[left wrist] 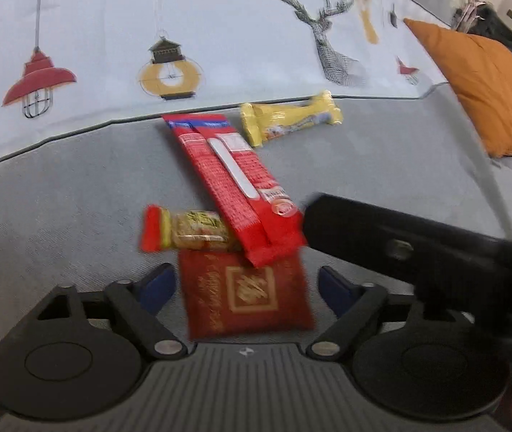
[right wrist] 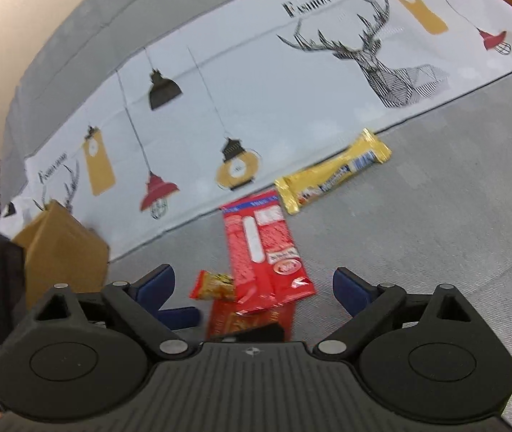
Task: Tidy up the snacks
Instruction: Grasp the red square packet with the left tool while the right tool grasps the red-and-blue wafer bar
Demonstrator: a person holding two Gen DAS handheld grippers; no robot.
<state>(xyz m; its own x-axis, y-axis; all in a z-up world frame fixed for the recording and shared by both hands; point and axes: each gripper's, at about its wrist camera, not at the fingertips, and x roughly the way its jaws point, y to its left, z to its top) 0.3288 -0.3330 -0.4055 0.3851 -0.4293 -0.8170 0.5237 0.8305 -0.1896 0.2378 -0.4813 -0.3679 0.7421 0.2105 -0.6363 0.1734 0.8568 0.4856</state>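
Four snacks lie on the grey sofa seat [left wrist: 76,187], and the long red wafer packet [left wrist: 234,183] serves as the landmark. It lies face down, its far end touching the foot of the printed backrest cover [left wrist: 220,28] and its near end resting on top of two other snacks. The small red-and-gold cracker pack [left wrist: 187,230] pokes out from under the red packet's near end toward the left. The dark red pouch [left wrist: 247,297] with gold lettering lies directly nearer than the red packet, its far edge tucked beneath it. The yellow bar [left wrist: 288,118] lies just right of the red packet's far end, close to the cover's lower edge and apart from the pile.

The left gripper [left wrist: 247,286] is open, its blue pads [left wrist: 155,286] wide on either side of the dark red pouch and not touching it. The right gripper [right wrist: 252,288] is also open; in its own view the blue pads [right wrist: 157,284] stand apart, with the near end of the red packet [right wrist: 263,252] between them, nothing clasped. Its black body [left wrist: 418,248] reaches in just right of the red packet's near end in the left view.

A brown paper bag [right wrist: 61,252] stands well left of the red packet, against the cover. An orange cushion [left wrist: 486,86] leans far to the right.
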